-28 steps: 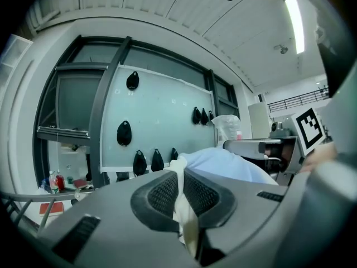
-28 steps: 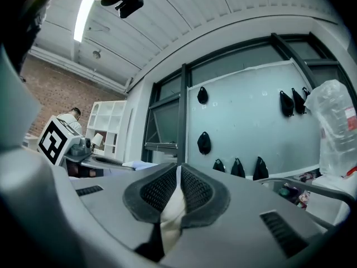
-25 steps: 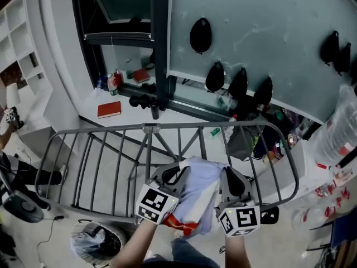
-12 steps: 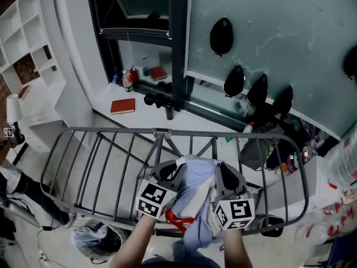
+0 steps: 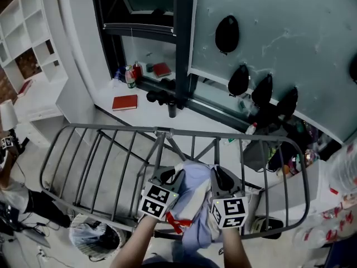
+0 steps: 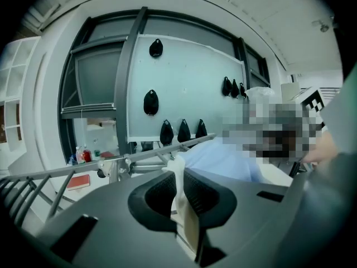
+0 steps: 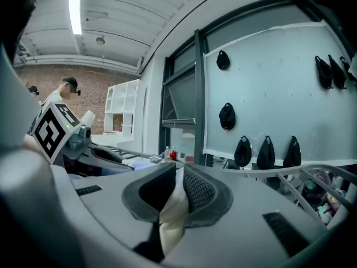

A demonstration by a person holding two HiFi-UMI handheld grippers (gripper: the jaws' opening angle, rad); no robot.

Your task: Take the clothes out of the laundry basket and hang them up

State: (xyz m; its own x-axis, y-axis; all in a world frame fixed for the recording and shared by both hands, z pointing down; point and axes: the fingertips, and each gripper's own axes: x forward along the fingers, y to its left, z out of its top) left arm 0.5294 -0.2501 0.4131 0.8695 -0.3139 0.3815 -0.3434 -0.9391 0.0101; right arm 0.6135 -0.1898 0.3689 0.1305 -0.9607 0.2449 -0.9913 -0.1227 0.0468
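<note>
Drying rack (image 5: 111,128) just beneath; my left gripper (image 5: 167,176) and right gripper (image 5: 223,178), jaws just easing, both pinch shirt (image 5: 195,197) stretched crosswise between them.

Two tools (image 5: 169,177) (image 5: 221,176), one garment (image 5: 196,191), one rack (image 5: 111,128), one red book (image 5: 124,102)

Steep overhead, close claw views, common rack (image 5: 162,132)

Pale blue garment (image 5: 195,191), grey drying rack (image 5: 111,129), red book (image 5: 125,102)
</note>
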